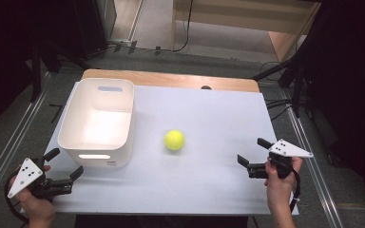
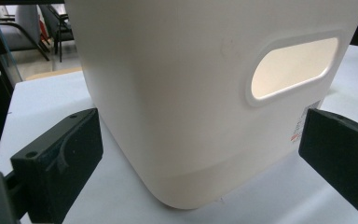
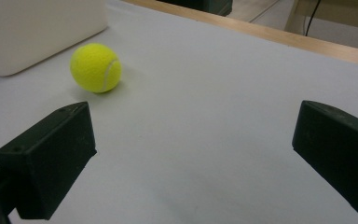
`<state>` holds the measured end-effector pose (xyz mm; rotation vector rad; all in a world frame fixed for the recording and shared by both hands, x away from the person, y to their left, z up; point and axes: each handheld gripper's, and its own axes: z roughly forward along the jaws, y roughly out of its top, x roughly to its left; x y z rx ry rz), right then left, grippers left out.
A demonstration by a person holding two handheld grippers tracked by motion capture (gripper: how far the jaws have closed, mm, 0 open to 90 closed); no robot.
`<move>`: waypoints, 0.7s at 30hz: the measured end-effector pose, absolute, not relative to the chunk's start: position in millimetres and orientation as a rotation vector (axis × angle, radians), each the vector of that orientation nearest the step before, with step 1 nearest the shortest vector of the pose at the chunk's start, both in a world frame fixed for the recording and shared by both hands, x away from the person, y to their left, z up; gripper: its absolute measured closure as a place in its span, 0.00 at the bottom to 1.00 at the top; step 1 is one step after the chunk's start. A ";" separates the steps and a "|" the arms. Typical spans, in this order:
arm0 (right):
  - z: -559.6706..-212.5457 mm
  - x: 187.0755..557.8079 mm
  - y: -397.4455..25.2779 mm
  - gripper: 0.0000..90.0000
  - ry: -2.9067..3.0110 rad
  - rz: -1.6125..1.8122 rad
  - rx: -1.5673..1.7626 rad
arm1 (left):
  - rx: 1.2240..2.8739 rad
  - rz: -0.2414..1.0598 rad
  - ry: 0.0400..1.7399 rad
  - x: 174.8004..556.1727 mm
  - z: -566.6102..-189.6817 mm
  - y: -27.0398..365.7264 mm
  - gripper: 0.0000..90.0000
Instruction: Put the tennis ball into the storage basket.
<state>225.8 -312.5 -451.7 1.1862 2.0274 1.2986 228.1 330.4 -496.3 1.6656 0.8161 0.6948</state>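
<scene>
Across the white bench (image 1: 209, 185), nothing has yet been picked up. Largest is the white bin (image 1: 97, 122), standing empty at the left with a handle slot in its near wall. It looms close ahead of the left hand-held gripper (image 1: 62, 167), whose jaws are spread wide and hold nothing, just short of the bin's near corner. On the opposite side the right hand-held gripper (image 1: 250, 153) hovers low with jaws equally wide apart and empty, aimed toward the middle. Smallest is the yellow tennis ball (image 1: 174, 140), resting on the bench just right of the bin, well apart from both grippers. Judging by this, the reach, the grasp and any drop into the bin all remain.
</scene>
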 end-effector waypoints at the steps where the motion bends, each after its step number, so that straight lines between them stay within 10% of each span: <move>1: -451.7 225.8 -312.5 0.00 2.027 1.299 1.186 | 1.666 0.695 0.816 228.1 -496.3 330.4 0.00; 21: -436.7 252.4 -283.3 0.00 2.152 1.290 1.108 | 1.661 0.694 0.815 227.8 -496.3 330.8 0.00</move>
